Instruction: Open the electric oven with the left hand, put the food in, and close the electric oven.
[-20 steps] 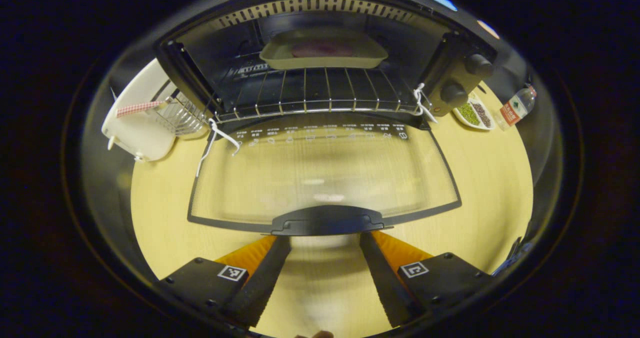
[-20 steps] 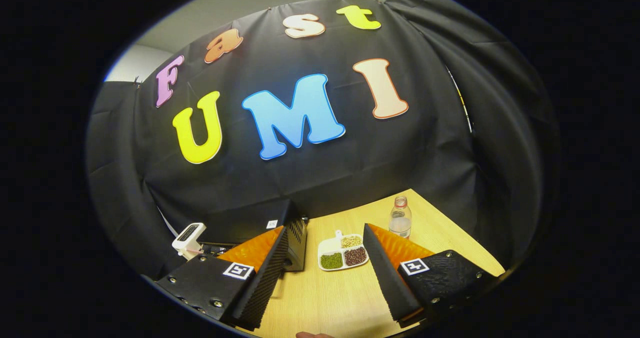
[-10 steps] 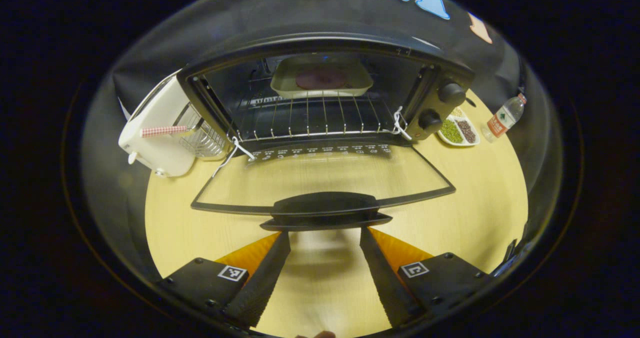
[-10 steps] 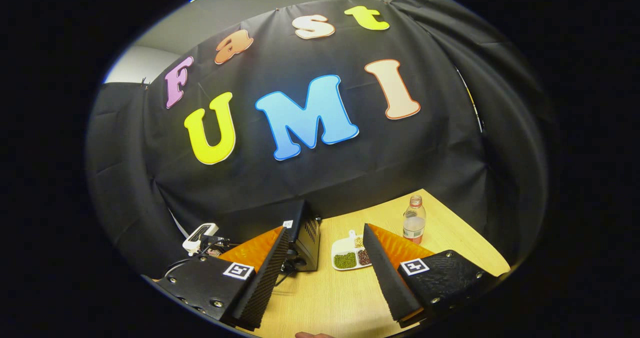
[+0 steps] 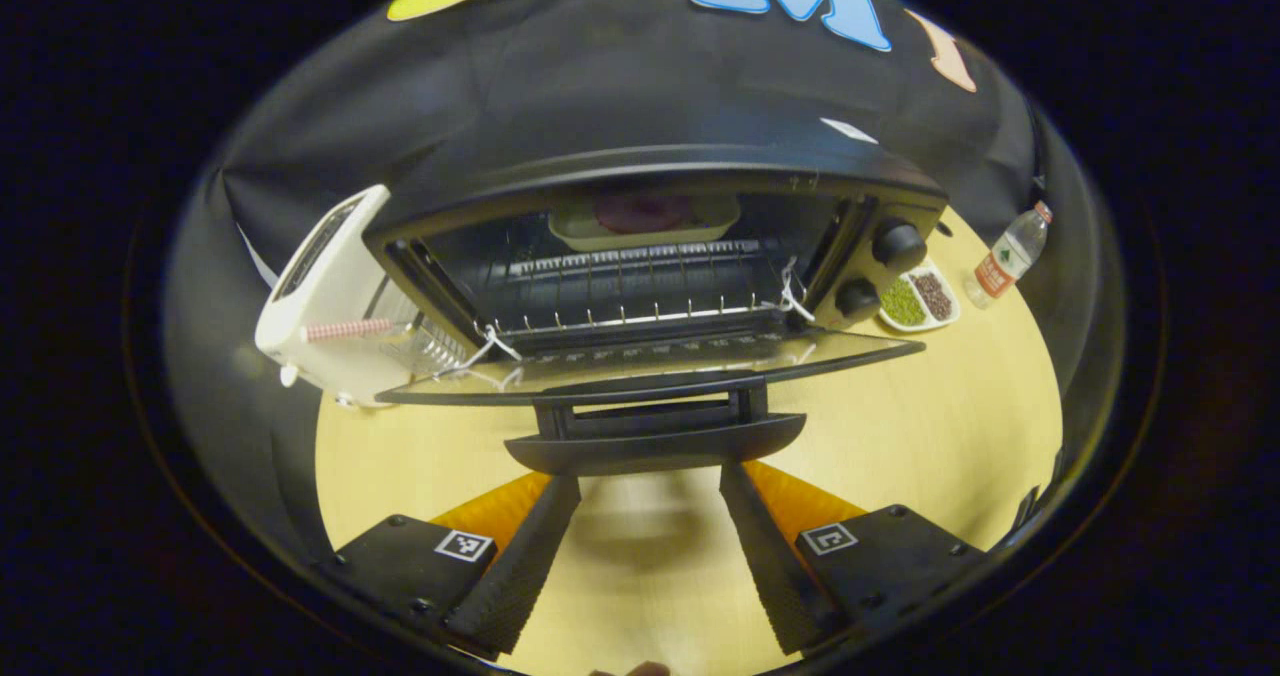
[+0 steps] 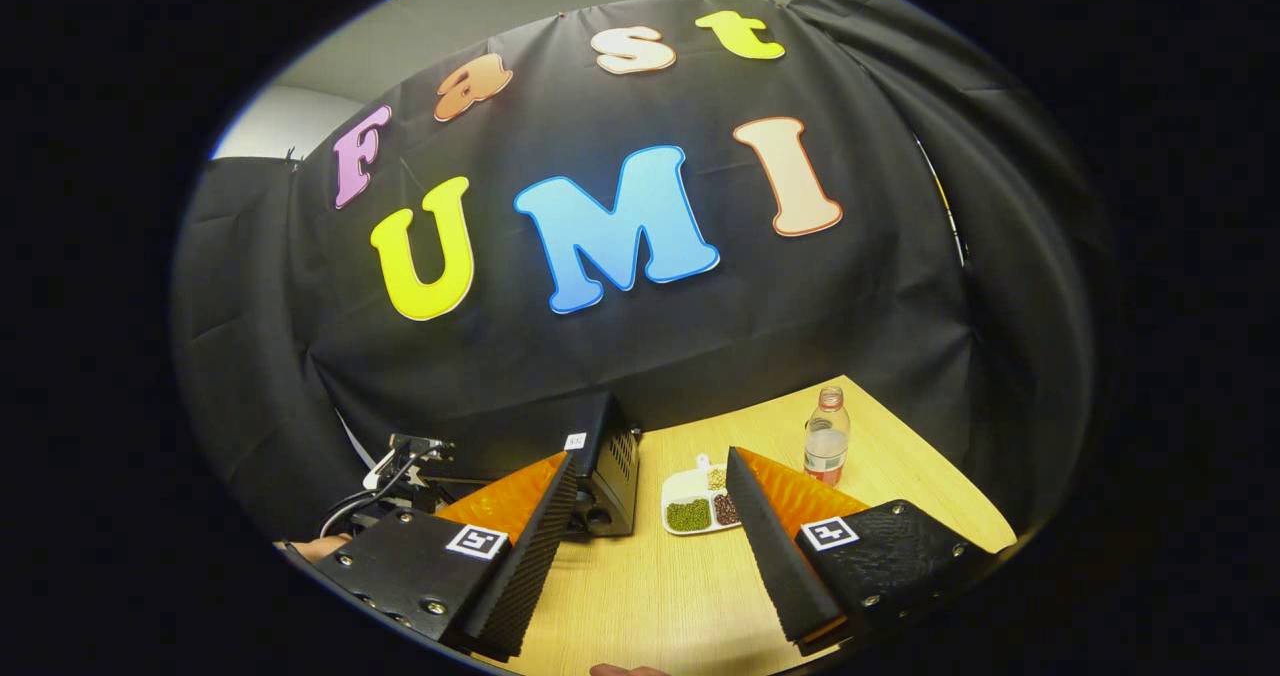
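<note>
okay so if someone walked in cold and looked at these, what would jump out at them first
Probably the black electric oven at the centre of the left gripper view, its glass door hanging open just beyond the open left gripper. A tray of food sits deep on its rack, and a white appliance stands beside it.

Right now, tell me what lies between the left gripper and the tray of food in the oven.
In the left gripper view, ahead of the left gripper: door handle, open glass door, wire rack, then the tray.

Your pale wooden worktop (image 5: 930, 426) carries the electric oven (image 5: 660, 171) at the back, a white appliance (image 5: 320, 296) beside it, a divided dish (image 5: 918, 298) (beans inside) and a water bottle (image 5: 1008, 252) near one corner.
</note>
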The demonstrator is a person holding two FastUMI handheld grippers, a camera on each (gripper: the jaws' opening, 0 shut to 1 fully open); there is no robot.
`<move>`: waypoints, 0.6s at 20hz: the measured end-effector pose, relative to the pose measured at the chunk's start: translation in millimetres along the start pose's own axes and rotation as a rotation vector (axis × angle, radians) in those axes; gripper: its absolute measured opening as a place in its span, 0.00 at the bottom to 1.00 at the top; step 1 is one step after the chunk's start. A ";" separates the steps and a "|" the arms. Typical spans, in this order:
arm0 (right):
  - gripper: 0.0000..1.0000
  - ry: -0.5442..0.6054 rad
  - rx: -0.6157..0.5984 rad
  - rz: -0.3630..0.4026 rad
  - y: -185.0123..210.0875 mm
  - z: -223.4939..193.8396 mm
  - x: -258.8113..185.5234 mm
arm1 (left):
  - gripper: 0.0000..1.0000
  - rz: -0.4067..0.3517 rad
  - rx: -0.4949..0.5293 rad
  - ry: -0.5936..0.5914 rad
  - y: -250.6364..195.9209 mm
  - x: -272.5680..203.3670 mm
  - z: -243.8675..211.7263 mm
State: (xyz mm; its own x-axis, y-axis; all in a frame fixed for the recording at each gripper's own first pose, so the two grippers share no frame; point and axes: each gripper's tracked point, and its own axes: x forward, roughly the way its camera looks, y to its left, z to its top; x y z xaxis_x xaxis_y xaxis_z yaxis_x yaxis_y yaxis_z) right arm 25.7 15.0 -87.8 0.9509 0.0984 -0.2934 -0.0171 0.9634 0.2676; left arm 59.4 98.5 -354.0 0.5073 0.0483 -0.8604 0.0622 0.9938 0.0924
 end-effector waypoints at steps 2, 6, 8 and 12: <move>0.91 0.000 -0.005 -0.002 0.1 0.2 -1.6 | 1.00 -0.007 0.002 -0.019 -1.5 -5.0 7.1; 0.91 -0.002 -0.036 -0.006 0.8 1.6 0.4 | 0.96 -0.004 0.011 -0.100 -4.8 -24.1 25.1; 0.91 -0.007 -0.052 0.000 4.5 4.6 -0.8 | 0.96 -0.001 0.015 -0.199 -9.5 -49.3 40.4; 0.91 -0.060 -0.100 -0.009 11.5 24.0 -4.2 | 1.00 0.001 0.041 -0.540 -32.2 -138.4 86.4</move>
State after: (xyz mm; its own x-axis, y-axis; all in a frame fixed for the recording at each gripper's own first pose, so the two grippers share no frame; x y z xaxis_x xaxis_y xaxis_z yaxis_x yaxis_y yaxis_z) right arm 28.9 19.7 -61.4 0.9678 0.0778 -0.2393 -0.0366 0.9844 0.1719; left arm 61.5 51.1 -194.6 0.8762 -0.0197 -0.4816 0.0894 0.9884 0.1223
